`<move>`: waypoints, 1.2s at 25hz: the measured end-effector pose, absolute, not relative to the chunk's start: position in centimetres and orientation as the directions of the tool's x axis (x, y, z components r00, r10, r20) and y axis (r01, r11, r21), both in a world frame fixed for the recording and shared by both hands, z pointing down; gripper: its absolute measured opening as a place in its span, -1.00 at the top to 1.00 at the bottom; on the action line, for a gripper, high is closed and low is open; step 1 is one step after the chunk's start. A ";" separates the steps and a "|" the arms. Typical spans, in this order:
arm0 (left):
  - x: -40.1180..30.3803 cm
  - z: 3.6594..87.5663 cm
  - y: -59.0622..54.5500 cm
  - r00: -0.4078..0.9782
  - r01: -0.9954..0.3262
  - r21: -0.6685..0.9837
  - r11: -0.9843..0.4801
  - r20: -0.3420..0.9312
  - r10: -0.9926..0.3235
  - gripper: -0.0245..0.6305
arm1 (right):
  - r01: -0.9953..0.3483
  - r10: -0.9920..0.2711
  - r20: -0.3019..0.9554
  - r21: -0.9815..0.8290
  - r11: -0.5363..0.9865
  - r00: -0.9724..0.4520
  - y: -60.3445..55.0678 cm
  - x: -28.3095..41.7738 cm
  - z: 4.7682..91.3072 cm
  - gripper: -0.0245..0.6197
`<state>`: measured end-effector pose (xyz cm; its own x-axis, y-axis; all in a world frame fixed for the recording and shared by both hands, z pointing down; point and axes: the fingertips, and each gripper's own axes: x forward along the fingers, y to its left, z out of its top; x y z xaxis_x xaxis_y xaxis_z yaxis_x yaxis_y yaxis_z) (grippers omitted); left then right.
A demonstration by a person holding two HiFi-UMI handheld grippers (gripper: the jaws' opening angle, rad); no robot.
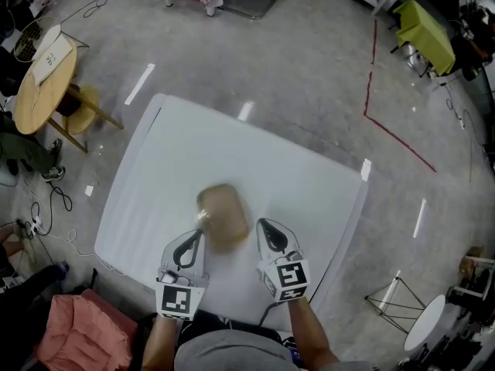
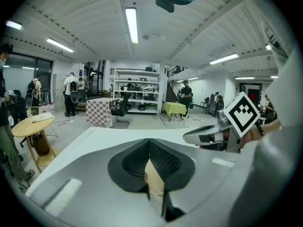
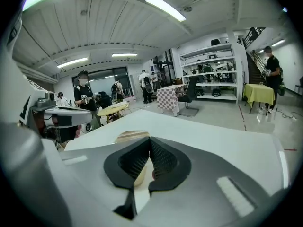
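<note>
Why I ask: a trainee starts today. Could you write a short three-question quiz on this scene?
1. True or false: the tan object lies on the floor.
2. The left gripper has its jaws: A) wide apart and empty; B) shut on the tan object; C) shut on a cable.
3. What colour is the table below the tan object?
Key: 1 false; 2 B; 3 white.

The white table [image 1: 309, 176] offers open room ahead and to either side; only the tan bundle [image 1: 223, 213], between the left gripper [image 1: 197, 239] and right gripper [image 1: 264, 230], stands in the way.
</note>
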<state>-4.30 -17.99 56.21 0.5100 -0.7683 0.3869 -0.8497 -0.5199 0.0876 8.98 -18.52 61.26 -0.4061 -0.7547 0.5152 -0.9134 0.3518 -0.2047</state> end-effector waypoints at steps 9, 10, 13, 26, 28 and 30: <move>-4.7 57.6 -18.8 0.486 -0.860 0.074 -0.504 0.418 -0.768 0.89 | -0.854 -0.723 0.493 -0.449 0.264 -0.483 -19.2 8.9 64.3 0.42; -4.8 57.6 -18.9 0.483 -0.862 0.073 -0.502 0.419 -0.769 0.89 | -0.846 -0.716 0.495 -0.466 0.259 -0.492 -19.2 8.8 64.7 0.35; -5.0 58.0 -19.2 0.478 -0.864 0.070 -0.498 0.424 -0.769 0.89 | -0.819 -0.699 0.491 -0.518 0.246 -0.520 -19.5 8.5 65.7 0.23; -5.3 59.3 -20.0 0.451 -0.880 0.080 -0.468 0.446 -0.773 0.89 | -0.775 -0.667 0.483 -0.588 0.233 -0.567 -20.0 7.8 67.7 0.20; -5.4 59.3 -20.1 0.447 -0.882 0.077 -0.465 0.448 -0.774 0.89 | -0.772 -0.663 0.484 -0.592 0.232 -0.570 -20.0 7.7 67.9 0.20; -5.4 59.3 -20.1 0.443 -0.884 0.074 -0.462 0.450 -0.776 0.89 | -0.772 -0.662 0.486 -0.591 0.232 -0.571 -20.1 7.8 68.0 0.22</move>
<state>-5.40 -20.12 59.31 0.4430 -0.7756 0.4496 -0.8838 -0.4620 0.0738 7.80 -20.06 68.04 -0.5706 -0.6622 0.4857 -0.7725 0.2320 -0.5911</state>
